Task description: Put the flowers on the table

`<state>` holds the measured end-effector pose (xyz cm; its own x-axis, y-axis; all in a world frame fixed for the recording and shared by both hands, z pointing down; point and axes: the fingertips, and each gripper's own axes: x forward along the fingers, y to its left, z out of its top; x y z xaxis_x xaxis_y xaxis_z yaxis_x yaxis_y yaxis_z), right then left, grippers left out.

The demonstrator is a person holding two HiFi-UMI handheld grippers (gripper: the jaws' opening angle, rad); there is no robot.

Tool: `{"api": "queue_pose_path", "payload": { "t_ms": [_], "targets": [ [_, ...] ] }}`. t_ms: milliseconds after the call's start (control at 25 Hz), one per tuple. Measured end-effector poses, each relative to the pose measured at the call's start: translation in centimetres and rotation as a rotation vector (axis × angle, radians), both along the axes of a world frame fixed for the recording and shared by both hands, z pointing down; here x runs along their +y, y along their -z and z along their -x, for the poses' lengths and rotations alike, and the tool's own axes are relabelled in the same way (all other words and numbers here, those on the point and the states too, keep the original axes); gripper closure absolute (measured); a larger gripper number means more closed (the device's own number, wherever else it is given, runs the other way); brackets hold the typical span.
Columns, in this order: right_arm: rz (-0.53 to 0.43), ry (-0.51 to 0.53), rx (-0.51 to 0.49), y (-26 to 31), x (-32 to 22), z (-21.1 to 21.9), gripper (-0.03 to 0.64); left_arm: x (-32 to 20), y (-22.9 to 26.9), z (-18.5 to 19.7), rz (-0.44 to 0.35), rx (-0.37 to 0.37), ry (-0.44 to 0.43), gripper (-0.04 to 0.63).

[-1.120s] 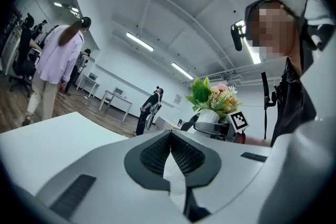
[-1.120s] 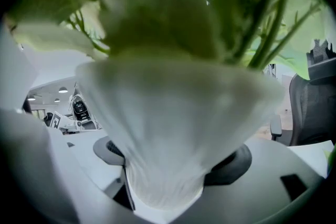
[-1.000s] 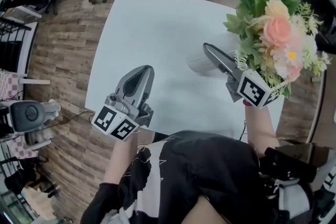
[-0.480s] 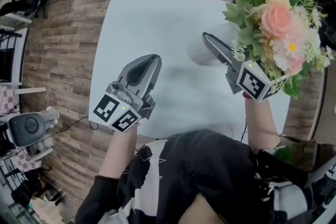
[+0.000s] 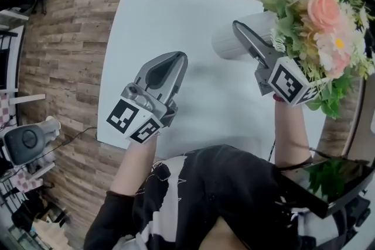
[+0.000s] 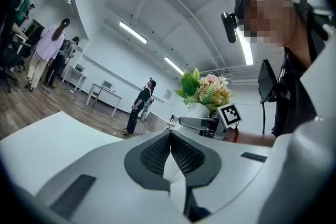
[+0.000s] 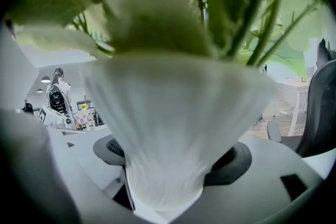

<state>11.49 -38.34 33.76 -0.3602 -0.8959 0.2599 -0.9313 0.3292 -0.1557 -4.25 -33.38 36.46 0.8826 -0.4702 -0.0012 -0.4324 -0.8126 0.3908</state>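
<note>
- The wood-plank floor (image 5: 70, 38) runs round the scene on the left and far side.
- The white table (image 5: 170, 26) fills the middle of the head view, and both grippers hang over it.
- The person (image 5: 228, 196) wears a dark top and leans in at the near edge, one forearm reaching out to each gripper.
- The flowers (image 5: 319, 14) are a bunch of green leaves with pink and pale blooms, seen over the table's far right corner. They stand in a white vase (image 5: 228, 41) whose body points towards the table's middle.
- The right gripper (image 5: 241, 32) is clamped on the vase. In its own view the two dark pads press the pale body (image 7: 173, 113) from either side, with stems rising above. I cannot tell whether the base touches the tabletop.
- The left gripper (image 5: 176, 61) sits left of centre, well apart from the vase, and points to the far side. Its jaws are closed tip to tip with nothing between them (its own view shows the ribbed pads meeting).
- From the left gripper view the bouquet (image 6: 205, 89) shows across the table, above the right gripper's marker cube (image 6: 230, 114).
- Two bystanders (image 6: 50, 50) stand far off on the left of that view, and another (image 6: 140, 105) stands nearer the middle.
</note>
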Motion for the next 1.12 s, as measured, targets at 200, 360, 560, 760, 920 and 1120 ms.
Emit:
{"api": "queue_pose_path", "payload": {
  "t_ms": [200, 360, 560, 760, 920, 1120],
  "targets": [
    [-0.027, 0.015, 0.013, -0.5, -1.7, 0.5, 0.206, -1.0, -1.4, -0.9, 0.007, 0.013, -0.015, 0.581],
    [-0.049, 0.008, 0.006, -1.0, -2.9, 0.9, 0.206, -2.0, -3.0, -1.2, 0.014, -0.01, 0.007, 0.582],
    [-0.056, -0.007, 0.017, -0.9, -3.9, 1.0, 0.206, -2.4, -4.0, -1.5, 0.041, -0.035, -0.003, 0.581],
    [-0.052, -0.025, 0.015, -1.4, -4.4, 0.8, 0.206, -2.3, -4.4, -1.2, 0.056, -0.016, 0.035, 0.581],
    [-0.057, -0.042, 0.023, -1.9, -4.5, 0.6, 0.206, -2.0, -5.1, -0.9, 0.066, -0.029, 0.046, 0.581],
    [-0.056, -0.054, 0.026, -1.9, -4.9, 0.8, 0.206, -2.4, -4.7, -0.1, 0.072, -0.01, 0.091, 0.581]
  ]
}}
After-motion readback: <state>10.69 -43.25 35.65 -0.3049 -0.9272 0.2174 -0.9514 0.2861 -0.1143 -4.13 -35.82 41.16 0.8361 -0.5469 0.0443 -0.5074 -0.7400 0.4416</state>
